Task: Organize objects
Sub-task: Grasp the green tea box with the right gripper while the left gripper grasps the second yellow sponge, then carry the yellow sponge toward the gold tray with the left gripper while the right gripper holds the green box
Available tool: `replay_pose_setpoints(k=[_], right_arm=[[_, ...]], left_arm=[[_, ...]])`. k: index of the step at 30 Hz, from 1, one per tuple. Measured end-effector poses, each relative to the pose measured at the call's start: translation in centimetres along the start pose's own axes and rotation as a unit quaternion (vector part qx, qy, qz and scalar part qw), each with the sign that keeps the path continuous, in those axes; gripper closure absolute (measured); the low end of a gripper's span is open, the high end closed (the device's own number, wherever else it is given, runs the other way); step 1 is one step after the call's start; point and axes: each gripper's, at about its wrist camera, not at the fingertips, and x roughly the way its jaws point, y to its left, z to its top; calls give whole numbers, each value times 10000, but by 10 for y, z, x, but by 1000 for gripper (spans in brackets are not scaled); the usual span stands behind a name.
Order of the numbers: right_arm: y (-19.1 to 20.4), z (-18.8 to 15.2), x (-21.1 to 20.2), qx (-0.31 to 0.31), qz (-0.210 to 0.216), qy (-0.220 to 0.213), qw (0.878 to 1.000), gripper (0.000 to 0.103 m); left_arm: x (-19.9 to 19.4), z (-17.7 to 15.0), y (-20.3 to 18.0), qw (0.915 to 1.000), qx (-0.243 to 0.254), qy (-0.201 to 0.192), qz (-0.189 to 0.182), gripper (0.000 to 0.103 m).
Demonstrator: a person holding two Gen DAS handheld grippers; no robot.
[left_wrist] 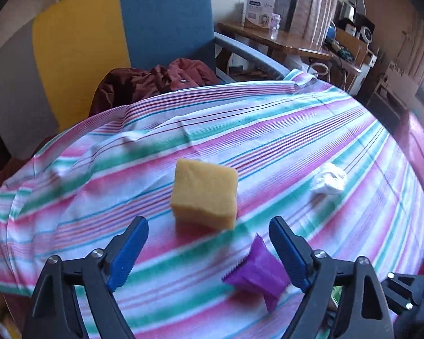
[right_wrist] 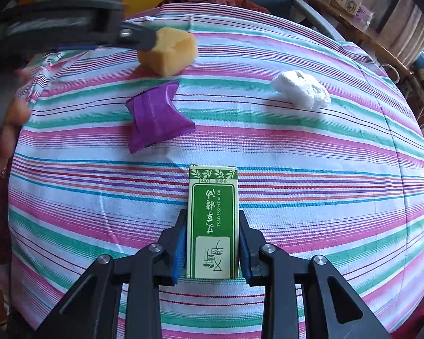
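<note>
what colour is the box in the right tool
Green with white print, on the box; right wrist view shows it best.

A lived-in home room, with a striped cloth [left_wrist: 240, 118] covering the work surface

A blue-and-yellow upholstered chair [left_wrist: 161, 19] is holding a crumpled maroon jacket [left_wrist: 155, 79], while patterned curtains [left_wrist: 313, 2] are hanging by a wooden side table [left_wrist: 268, 38] that is carrying a product box [left_wrist: 257, 10] and household clutter.
</note>
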Motion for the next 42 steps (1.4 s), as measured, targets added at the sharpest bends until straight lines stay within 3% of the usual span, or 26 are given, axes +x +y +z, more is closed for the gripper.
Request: replay_pose_setpoints(k=[6, 8, 9, 10, 14, 19, 24, 27, 32, 35, 37, 42], right_arm=[[-2, 0, -2, -41, 2, -1, 10000, 71], [-3, -1, -4, -49, -6, -9, 10000, 71], [-3, -1, -4, -48, -4, -10, 10000, 71], [-4, -1, -3, -48, -1, -11, 10000, 71], [-5, -2, -4, -75, 5, -35, 10000, 71], [-10, -3, -4, -121, -14, -59, 9999, 71], [-10, -4, -5, -106, -10, -68, 9999, 71], [-9, -8, -6, -53, 10, -81, 10000, 71], [-6, -6, -3, -72, -6, -115, 9999, 71], [-1, -6, -1, -115, -53, -154, 9998, 71], [1, -9, -2, -106, -60, -179, 9998, 71], [1, -10, -3, -56, -71, -196, 9998, 71]], left_arm=[[33, 15, -2, 9996, 154, 111, 227, 7], [42, 18, -1, 9993, 179, 159, 287, 19], [50, 18, 1, 9989, 194, 313, 303, 36], [54, 17, 2, 9987, 172, 425, 207, 41], [37, 9, 15, 9997, -116, 209, -49, 43], [-14, -28, 29, 9988, -474, -54, 50, 43], [-66, -89, 22, 9974, -551, -232, 395, 44], [-85, -126, 12, 9975, -590, -170, 341, 44], [-95, -181, -15, 9979, -445, -72, 468, 44], [-85, -197, -25, 9979, -299, 57, 566, 44], [-81, -203, -27, 9978, -206, -83, 628, 44], [-75, -206, -15, 9990, -369, 1, 257, 44]])
